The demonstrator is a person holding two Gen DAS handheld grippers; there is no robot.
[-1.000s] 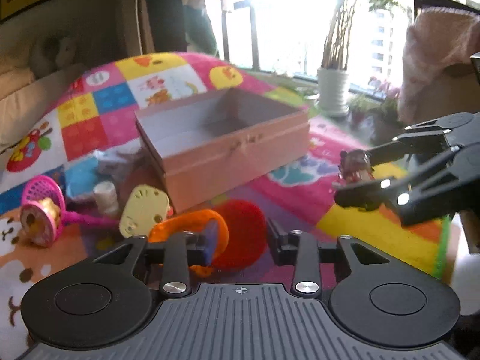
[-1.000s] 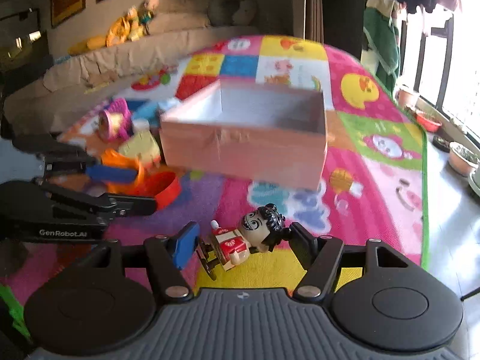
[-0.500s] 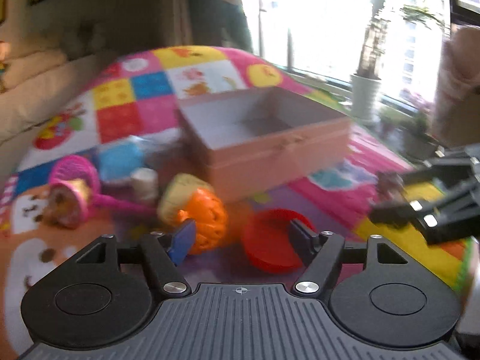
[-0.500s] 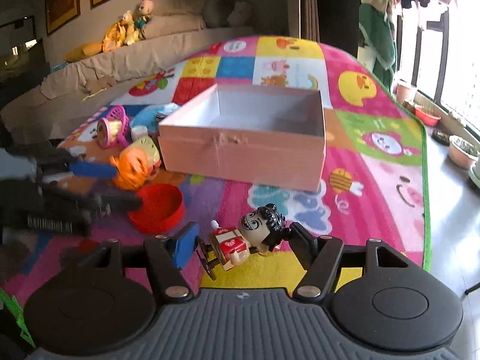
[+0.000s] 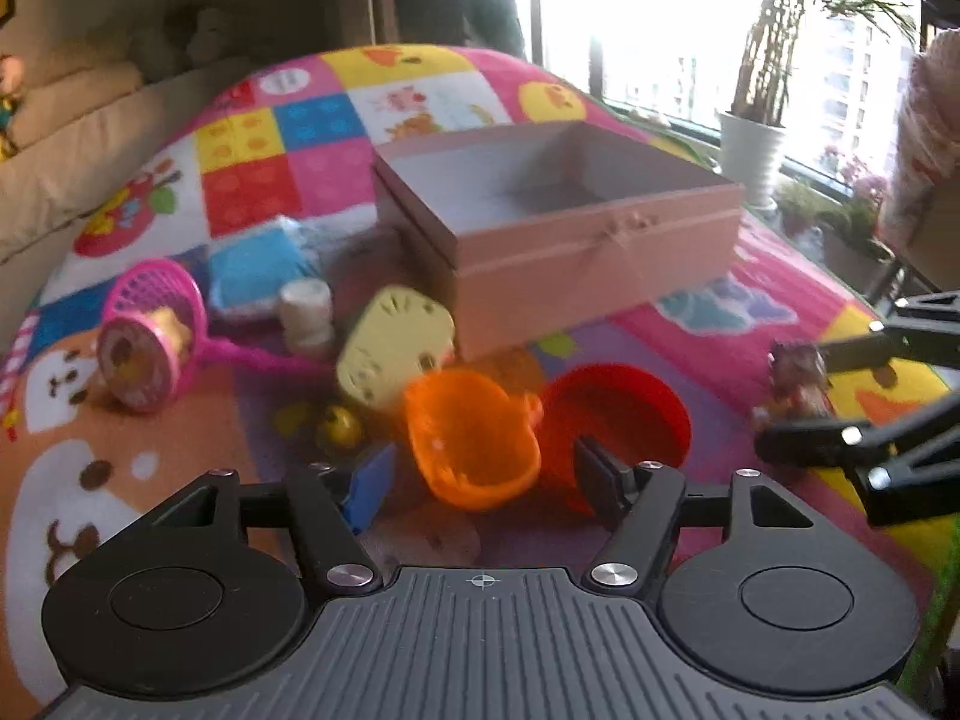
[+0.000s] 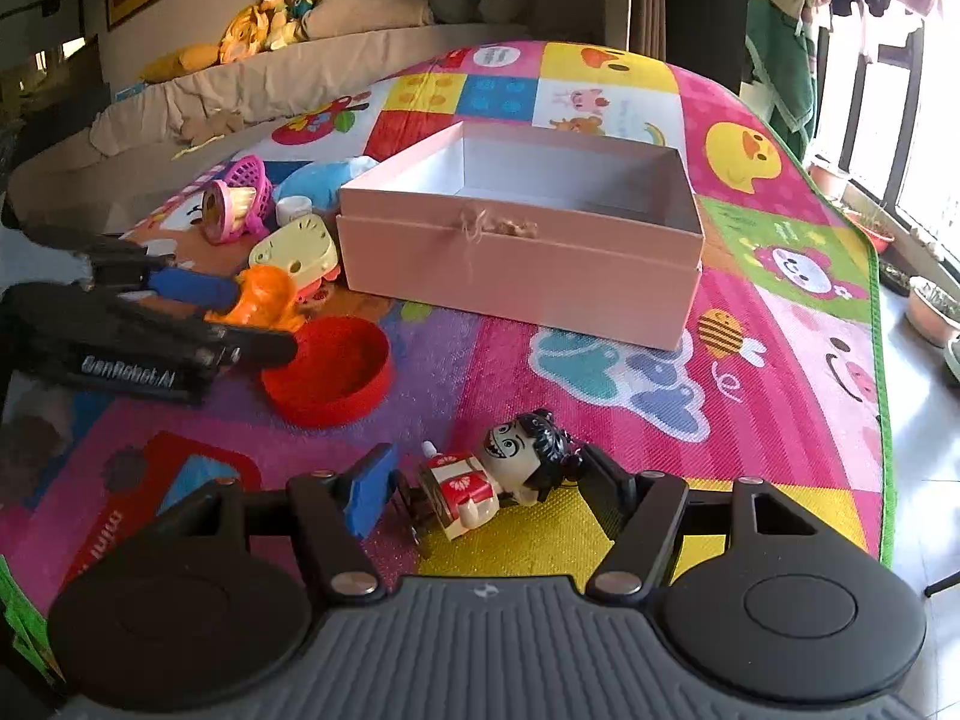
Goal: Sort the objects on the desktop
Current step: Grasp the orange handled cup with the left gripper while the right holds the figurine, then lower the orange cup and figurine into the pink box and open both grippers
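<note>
A bright patchwork play mat (image 6: 600,372) covers the floor, with a sofa (image 6: 252,84) along its far left edge and potted plants by the windows past its right edge. A pink box (image 6: 522,264), open and empty, sits mid-mat.

The left tongs (image 5: 480,480) stand open around an orange cup (image 5: 474,438) lying on its side; their jaws have just been closing a little, and the pads are not seen pressing it. A red bowl (image 5: 624,414) touches the cup on the right, close to the right finger, and a yellow toy (image 5: 393,354) lies just behind, between cup and box. Farther toward the mat's left edge lie a white jar (image 5: 307,315), a blue pouch (image 5: 261,264) and a pink basket (image 5: 156,330).

The right tongs (image 6: 486,498) hang low near the mat's near edge with a doll (image 6: 498,480) lying crosswise between the fingers, hair against the right one. Whether the pads squeeze it I cannot tell. The doll is well apart from the box, with bare mat between.
</note>
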